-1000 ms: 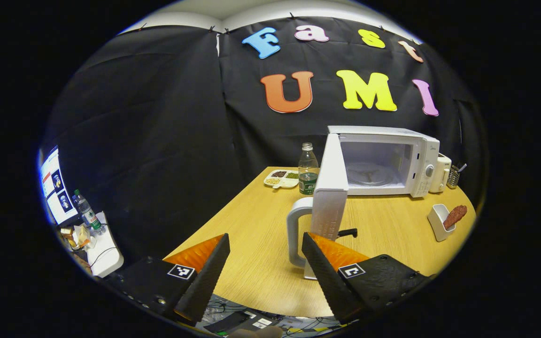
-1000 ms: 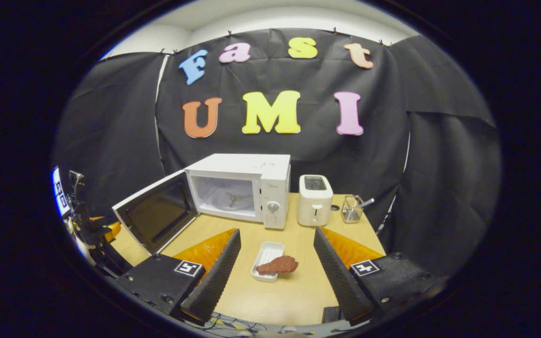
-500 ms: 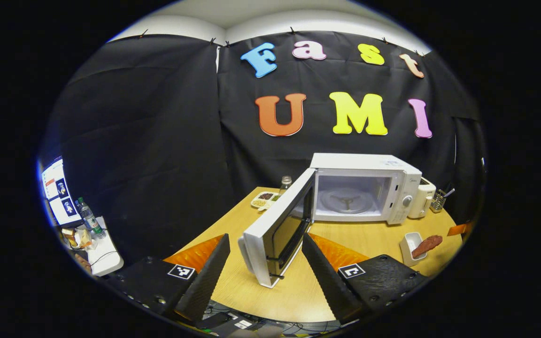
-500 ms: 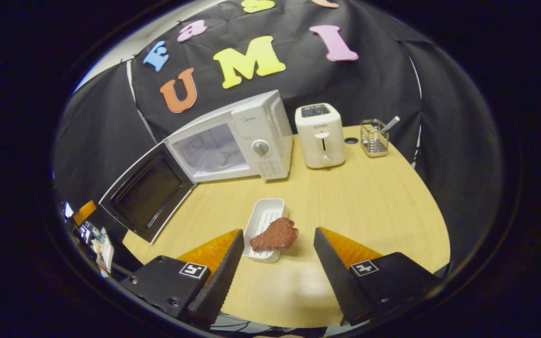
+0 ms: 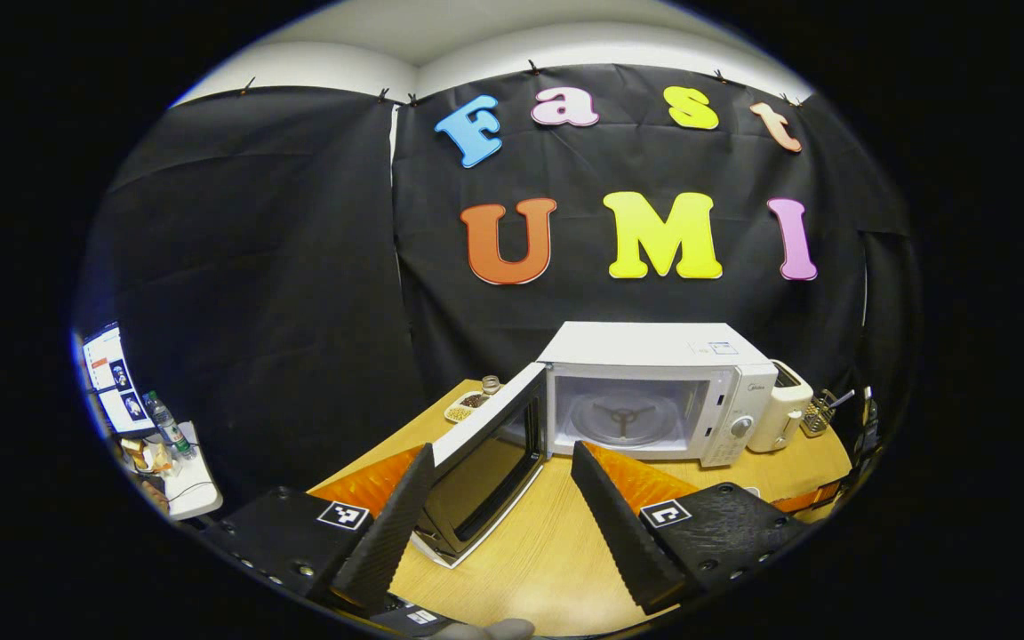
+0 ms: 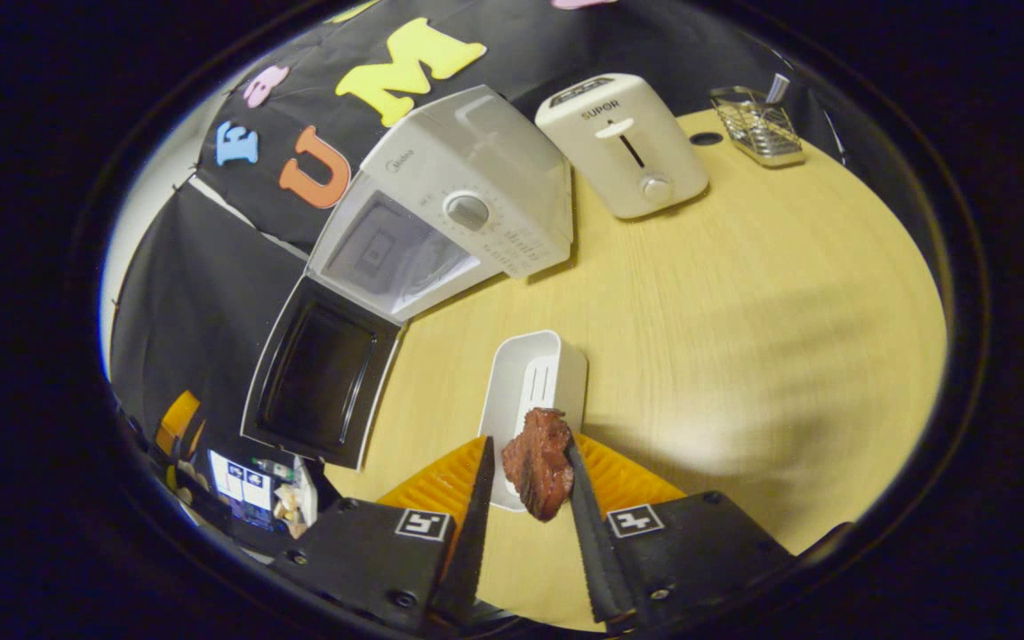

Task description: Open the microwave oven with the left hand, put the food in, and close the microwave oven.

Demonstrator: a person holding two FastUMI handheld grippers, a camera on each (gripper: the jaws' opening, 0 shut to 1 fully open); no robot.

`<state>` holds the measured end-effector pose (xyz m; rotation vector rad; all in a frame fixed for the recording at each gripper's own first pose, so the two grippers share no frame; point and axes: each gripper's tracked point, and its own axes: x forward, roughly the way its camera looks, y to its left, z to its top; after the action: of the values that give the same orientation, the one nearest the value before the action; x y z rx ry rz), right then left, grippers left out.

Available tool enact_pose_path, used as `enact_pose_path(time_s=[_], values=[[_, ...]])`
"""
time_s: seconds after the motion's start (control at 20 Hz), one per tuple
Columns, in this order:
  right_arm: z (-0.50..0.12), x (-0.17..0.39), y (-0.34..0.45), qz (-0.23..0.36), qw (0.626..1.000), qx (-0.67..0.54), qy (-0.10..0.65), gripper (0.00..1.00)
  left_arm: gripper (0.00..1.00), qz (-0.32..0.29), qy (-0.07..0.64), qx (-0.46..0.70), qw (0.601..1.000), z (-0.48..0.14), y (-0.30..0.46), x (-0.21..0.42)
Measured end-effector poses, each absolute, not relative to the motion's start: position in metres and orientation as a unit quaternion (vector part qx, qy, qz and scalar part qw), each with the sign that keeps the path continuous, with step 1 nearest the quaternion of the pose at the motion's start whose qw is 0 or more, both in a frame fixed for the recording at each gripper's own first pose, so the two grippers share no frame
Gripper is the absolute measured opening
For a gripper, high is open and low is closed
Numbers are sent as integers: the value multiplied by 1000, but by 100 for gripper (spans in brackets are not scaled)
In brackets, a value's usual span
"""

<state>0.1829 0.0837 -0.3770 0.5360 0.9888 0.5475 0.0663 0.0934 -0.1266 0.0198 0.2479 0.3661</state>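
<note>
Lying between right tool (image 6: 525, 462) fingers, meat (image 6: 540, 460)

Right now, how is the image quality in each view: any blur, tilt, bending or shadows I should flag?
Left gripper view: sharp and level; fisheye bows the round light-wood table edge, and the white microwave oven cavity is evenly lit. Right gripper view: the scene is strongly tilted, soft shadows lie across the tabletop, and the reddish-brown piece of meat between the right tongs stays in focus.

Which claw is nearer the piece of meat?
Right. The right claw closes around the piece of meat over the white tray; the left claw is open by the microwave door.
</note>
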Motion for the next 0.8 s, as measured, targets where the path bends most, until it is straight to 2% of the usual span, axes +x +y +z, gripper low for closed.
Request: enact_pose_path(time_s=[0.05,0.1,0.15,0.25,0.3,0.55,0.8], values=[[-380,184,84,255,799,265,475,27,95,187,124,12,974,-125,90,66],[-381,185,82,254,788,281,485,21,95,192,125,14,973,-122,87,66],[-381,184,81,249,778,300,493,26,95,197,124,16,972,-120,84,64],[-380,183,81,246,758,332,505,19,95,205,126,20,970,-118,81,62],[-379,183,80,246,754,337,507,19,95,208,126,22,970,-119,80,61],[-349,182,85,253,756,348,493,16,95,215,127,25,968,-118,84,52],[-289,184,122,281,768,359,450,16,95,190,122,16,974,-119,91,55]])
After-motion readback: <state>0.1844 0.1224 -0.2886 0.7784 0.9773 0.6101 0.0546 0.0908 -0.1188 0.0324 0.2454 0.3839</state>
